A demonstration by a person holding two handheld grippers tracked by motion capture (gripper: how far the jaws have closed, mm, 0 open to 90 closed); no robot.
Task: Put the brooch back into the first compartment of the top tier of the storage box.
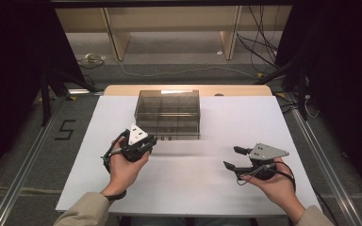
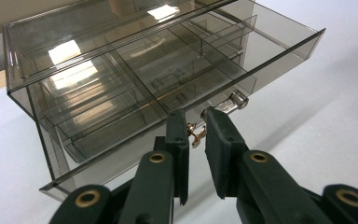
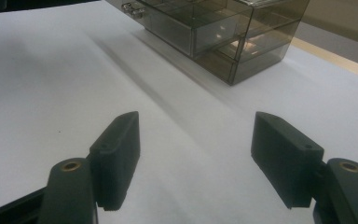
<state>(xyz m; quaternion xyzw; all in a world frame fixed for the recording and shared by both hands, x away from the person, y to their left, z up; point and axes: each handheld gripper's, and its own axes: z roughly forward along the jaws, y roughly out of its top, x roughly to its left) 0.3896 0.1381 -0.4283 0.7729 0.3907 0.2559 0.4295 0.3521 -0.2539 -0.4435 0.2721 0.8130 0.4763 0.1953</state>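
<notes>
Nearest the person, the right claw (image 1: 232, 158) hovers over bare white table (image 1: 193, 183) at the right, its jaws spread wide with nothing between them; in the right gripper view the smoky box sits well apart, far up the sheet. The left claw (image 2: 196, 133) sits farther in, at the front of the smoke-tinted clear drawer box (image 1: 168, 114), its jaws drawn narrow around a small brass-coloured knob (image 2: 193, 133) on a drawer front; whether the pads actually press it cannot be told. A second, silvery knob (image 2: 235, 101) sticks out just beyond. The box stands at the table's far middle, its dividers showing through the top.
</notes>
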